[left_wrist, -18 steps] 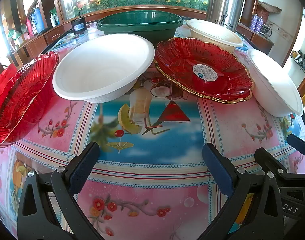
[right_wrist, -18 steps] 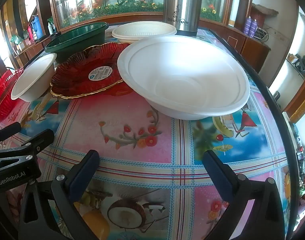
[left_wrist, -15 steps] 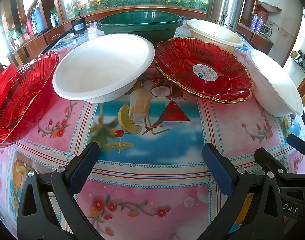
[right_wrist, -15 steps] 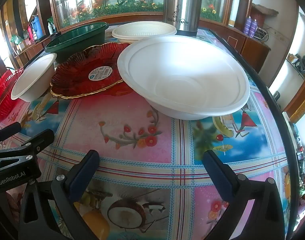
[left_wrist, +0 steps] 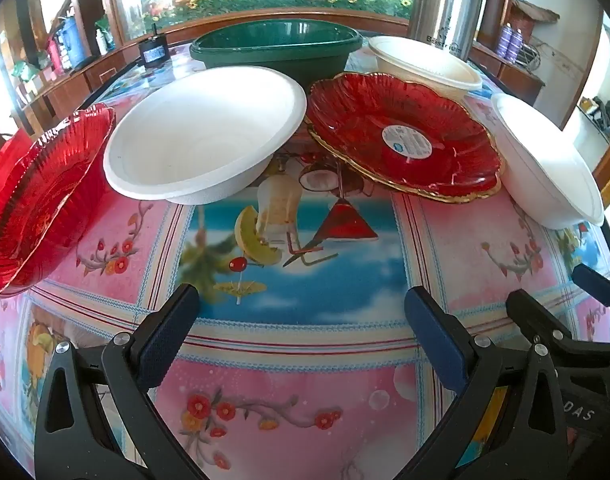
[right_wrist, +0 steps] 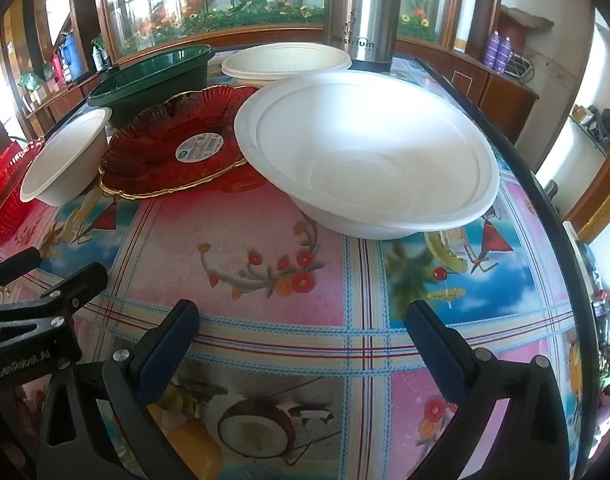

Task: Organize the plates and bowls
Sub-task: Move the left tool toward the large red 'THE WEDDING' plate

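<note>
Your left gripper and right gripper both tilt down over the tablecloth, jaws spread wide and holding nothing. Nothing has shifted since a moment ago. The white bowl and red plate sit ahead of the left; the large white bowl sits ahead of the right.

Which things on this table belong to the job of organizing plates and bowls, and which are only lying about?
Belong to the job:
- left white bowl
- right white bowl
- cream bowl
- labelled red plate
- far-left red plate

Lying about:
- green basin (possibly a container for them)
- steel flask
- small black device
</note>
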`<state>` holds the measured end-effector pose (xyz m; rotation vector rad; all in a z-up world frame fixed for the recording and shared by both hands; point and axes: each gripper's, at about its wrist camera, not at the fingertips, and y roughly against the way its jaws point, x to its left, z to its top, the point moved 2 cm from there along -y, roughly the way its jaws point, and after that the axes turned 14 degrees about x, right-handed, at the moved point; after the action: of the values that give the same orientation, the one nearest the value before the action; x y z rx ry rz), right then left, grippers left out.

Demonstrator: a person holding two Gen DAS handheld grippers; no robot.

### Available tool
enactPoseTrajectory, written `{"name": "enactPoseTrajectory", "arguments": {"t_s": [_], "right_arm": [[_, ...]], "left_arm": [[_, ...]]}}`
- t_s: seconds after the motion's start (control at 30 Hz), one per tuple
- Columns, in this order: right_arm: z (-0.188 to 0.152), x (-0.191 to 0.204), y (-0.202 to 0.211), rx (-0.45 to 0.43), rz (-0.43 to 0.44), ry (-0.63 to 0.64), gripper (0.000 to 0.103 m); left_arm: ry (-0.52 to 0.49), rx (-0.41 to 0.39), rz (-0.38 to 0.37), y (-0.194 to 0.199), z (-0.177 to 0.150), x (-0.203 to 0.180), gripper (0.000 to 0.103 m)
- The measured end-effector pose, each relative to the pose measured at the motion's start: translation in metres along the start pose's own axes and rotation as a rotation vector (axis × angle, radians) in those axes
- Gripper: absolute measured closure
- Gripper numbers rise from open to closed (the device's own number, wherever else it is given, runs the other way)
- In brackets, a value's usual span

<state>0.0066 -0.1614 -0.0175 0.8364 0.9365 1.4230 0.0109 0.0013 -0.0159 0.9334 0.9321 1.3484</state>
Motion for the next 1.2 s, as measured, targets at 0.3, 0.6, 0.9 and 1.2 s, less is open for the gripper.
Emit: {"name": "enactPoseTrajectory", "arguments": {"t_s": [0.3, 0.6, 0.9, 1.2], "right_arm": [[-0.019, 0.017, 0.011, 0.017, 0.068, 0.059, 0.000], [-0.024, 0.047, 0.045, -0.024, 0.209, 0.107, 0.001], [-0.013, 0.124, 0.063, -0.045, 0.274, 0.263, 0.001], [0.004, 0.202, 0.068, -0.048, 0.327, 0.399, 0.001]], "left_arm": [[0.031, -0.003, -0.004, 0.015, -0.016, 0.022, 0.000], [0.108, -0.074, -0.002, 0.050, -0.027, 0.073, 0.000], [0.216, -0.104, 0.037, 0.068, -0.039, 0.150, 0.000], [0.339, -0.128, 0.087, 0.078, -0.039, 0.227, 0.000]]}}
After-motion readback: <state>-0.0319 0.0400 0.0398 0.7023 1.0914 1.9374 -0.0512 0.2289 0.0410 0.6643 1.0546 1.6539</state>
